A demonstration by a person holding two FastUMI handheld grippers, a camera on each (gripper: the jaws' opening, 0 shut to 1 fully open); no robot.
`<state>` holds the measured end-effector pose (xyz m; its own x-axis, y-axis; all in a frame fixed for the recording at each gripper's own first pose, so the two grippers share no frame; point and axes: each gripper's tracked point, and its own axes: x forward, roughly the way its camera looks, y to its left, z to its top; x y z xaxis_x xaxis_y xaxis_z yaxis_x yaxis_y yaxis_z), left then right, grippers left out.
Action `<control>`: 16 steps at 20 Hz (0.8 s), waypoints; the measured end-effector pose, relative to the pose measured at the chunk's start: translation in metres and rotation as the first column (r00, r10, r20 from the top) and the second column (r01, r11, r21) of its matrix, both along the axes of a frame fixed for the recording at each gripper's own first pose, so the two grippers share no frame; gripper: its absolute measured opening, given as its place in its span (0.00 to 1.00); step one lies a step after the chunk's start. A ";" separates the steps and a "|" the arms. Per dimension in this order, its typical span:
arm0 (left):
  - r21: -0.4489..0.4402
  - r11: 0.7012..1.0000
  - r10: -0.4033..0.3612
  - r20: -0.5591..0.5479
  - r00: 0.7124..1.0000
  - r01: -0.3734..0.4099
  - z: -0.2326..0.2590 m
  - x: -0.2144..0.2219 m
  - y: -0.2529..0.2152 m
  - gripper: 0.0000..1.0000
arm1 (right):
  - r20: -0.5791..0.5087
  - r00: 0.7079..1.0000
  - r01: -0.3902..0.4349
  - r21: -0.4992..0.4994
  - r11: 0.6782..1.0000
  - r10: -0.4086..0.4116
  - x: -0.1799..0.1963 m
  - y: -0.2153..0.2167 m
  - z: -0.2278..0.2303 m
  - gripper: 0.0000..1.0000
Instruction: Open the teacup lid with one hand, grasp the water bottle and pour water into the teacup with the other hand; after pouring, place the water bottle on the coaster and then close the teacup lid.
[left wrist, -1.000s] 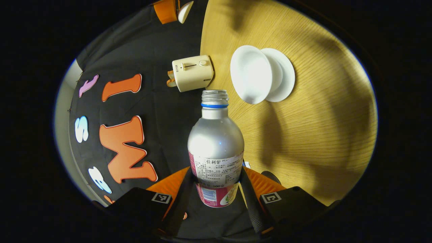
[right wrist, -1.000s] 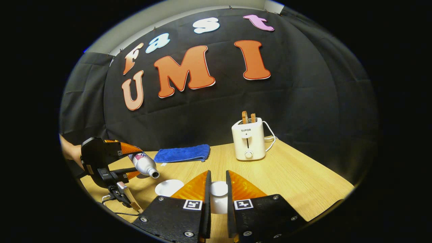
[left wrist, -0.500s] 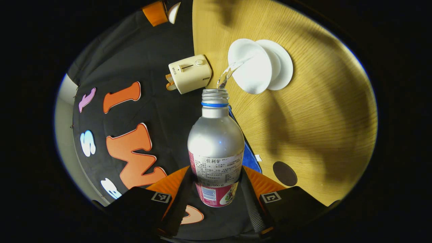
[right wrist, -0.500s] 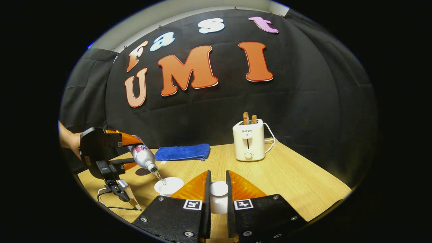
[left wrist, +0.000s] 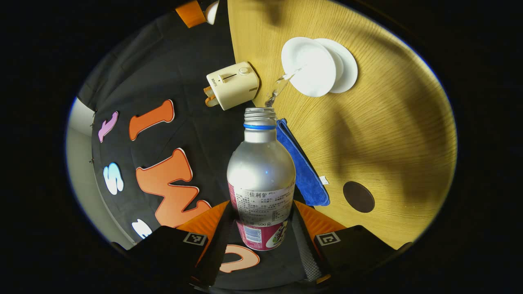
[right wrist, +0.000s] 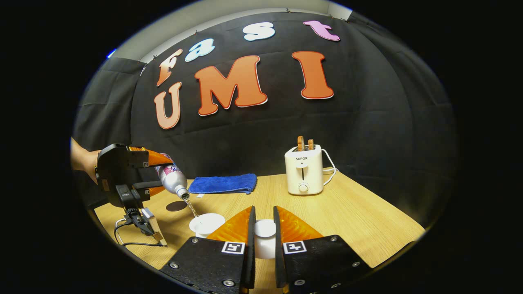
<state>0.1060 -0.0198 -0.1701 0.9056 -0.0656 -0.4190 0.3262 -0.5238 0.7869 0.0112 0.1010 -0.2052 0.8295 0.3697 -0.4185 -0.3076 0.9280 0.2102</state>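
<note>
Surface: light wood-grain counter (right wrist: 359, 220) backed by a black cloth wall (right wrist: 388, 134). At the counter's far edge stands a cream toaster (right wrist: 303, 170) with two slices standing up out of its slots; a folded blue cloth (right wrist: 222, 183) lies along the same far edge, toward the left corner. A dark round coaster (left wrist: 358, 196) lies bare near the cloth, on the counter's left side.

Containers: white teacup (right wrist: 206, 223), uncovered, sits on a white saucer (left wrist: 345, 69) between the coaster and the counter's middle. The water bottle (left wrist: 261, 171), silver with a blue neck ring and no cap, is tilted mouth-down above the cup. A thin stream of water (left wrist: 282, 83) runs from the bottle mouth into the cup. Fill level in the cup cannot be told.

Left gripper (left wrist: 261, 228): fingers clamped on the bottle's lower body, one on each side of the label. In the right gripper view it is held up over the counter's left side by a hand (right wrist: 83, 161).

Right gripper (right wrist: 263, 234): fingers closed on the white teacup lid (right wrist: 264, 234), held off the cup and to its right.
</note>
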 end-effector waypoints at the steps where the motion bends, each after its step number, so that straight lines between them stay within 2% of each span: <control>1: 0.004 1.000 -0.006 0.003 1.000 0.006 0.002 0.000 -0.002 0.82 | -0.001 1.000 -0.003 0.000 1.000 0.003 0.000 0.001 0.000 0.20; 16: 0.094 0.988 -0.130 0.044 0.991 0.125 0.000 0.003 -0.030 0.81 | -0.003 1.000 -0.020 -0.001 1.000 0.020 -0.003 0.008 -0.003 0.20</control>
<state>0.1093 -0.0496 -0.1702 0.9120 -0.1457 -0.3834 0.2139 -0.6287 0.7477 0.0081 0.1095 -0.2078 0.8205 0.3859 -0.4217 -0.3257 0.9219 0.2099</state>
